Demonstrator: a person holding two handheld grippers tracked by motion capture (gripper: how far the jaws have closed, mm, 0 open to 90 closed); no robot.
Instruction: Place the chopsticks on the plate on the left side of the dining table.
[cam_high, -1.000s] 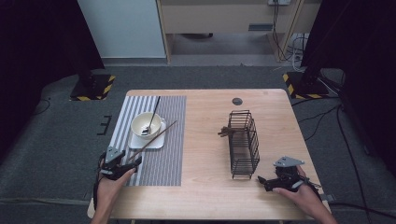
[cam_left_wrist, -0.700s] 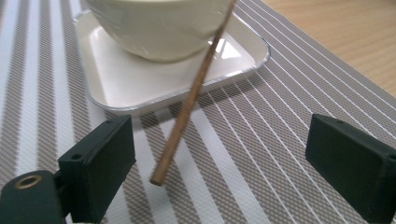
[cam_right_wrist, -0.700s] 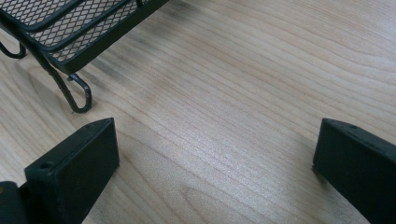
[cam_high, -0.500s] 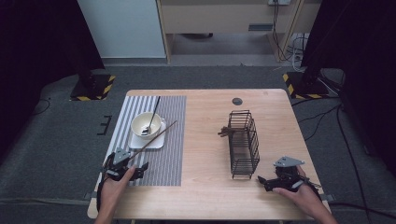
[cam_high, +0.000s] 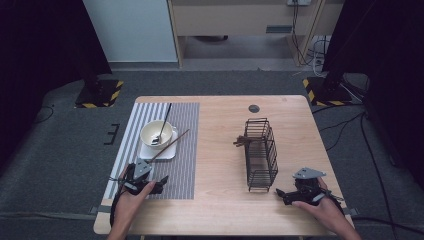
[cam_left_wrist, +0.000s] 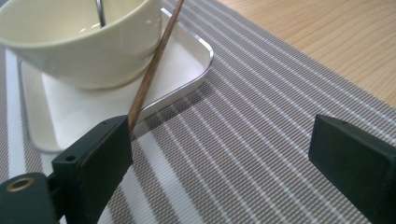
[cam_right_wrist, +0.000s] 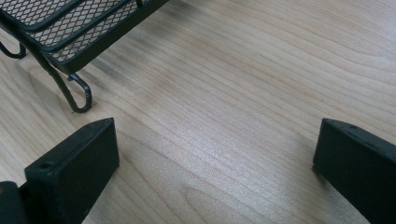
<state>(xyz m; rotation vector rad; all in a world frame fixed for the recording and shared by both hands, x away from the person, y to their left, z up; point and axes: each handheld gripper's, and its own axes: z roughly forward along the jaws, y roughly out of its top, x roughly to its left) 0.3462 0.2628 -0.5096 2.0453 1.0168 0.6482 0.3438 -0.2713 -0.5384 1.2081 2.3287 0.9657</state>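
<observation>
Left claw (cam_left_wrist: 219, 154) gapes wide, empty, over open placemat (cam_left_wrist: 243, 126); chopstick (cam_left_wrist: 154, 65) just past its left jaw; right claw (cam_right_wrist: 215, 163) gapes empty.

rack (cam_high: 262, 155): wire, black, on table (cam_high: 220, 145) | brown sticks (cam_high: 242, 142), perhaps chopsticks, inside

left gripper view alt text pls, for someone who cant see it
The left claw is open and empty just above a striped grey placemat. Past its left jaw, a wooden chopstick leans on a cream bowl sitting on a white square plate. Bare wooden table lies at upper right.
</observation>
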